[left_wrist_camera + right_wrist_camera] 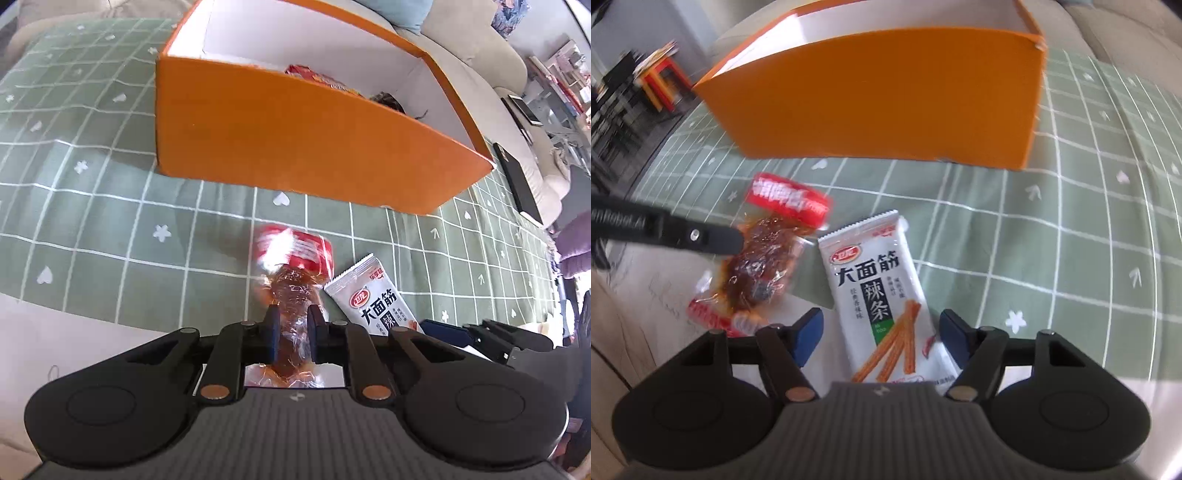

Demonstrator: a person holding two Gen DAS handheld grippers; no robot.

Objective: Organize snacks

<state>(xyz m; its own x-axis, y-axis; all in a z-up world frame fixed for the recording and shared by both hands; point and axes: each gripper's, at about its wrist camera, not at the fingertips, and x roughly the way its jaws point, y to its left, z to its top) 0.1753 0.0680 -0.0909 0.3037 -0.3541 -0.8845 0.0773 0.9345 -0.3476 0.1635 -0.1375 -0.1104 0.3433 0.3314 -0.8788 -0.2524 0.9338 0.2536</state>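
A: Two packets are left outside the box [295, 147], and the box is where the biggest trouble can start. Its near wall stands tall between the packets and the opening, so a packet carried too low can be knocked against that wall or dropped short onto the cloth [92, 221].

B: Agreed. Some snacks are seen already lying inside, at the far end. If a new packet is released over them, it can be left propped on the rim rather than settled.

A: Next, the white packet [882, 295]. It lies flat on the cloth just beside the red one, between the parted pads of the right gripper [881, 334]. No contact with the pads is seen. If they are closed from this angle, the flat foil can be pushed along or buckled instead of being gripped.

B: And the red packet [291, 280]?

A: It is clamped by the left gripper [293, 328], with the jaws drawn together on the clear middle part over the dark contents. The wrapper is slick and crinkled, so a slip is judged possible once it is lifted. The red end hangs forward, unsupported, and can swing.

B: One smaller risk: the two grippers are close together. In the right view the left finger [701, 234] is seen crossing just beside the white packet, so a collision is possible if both are moved at once.
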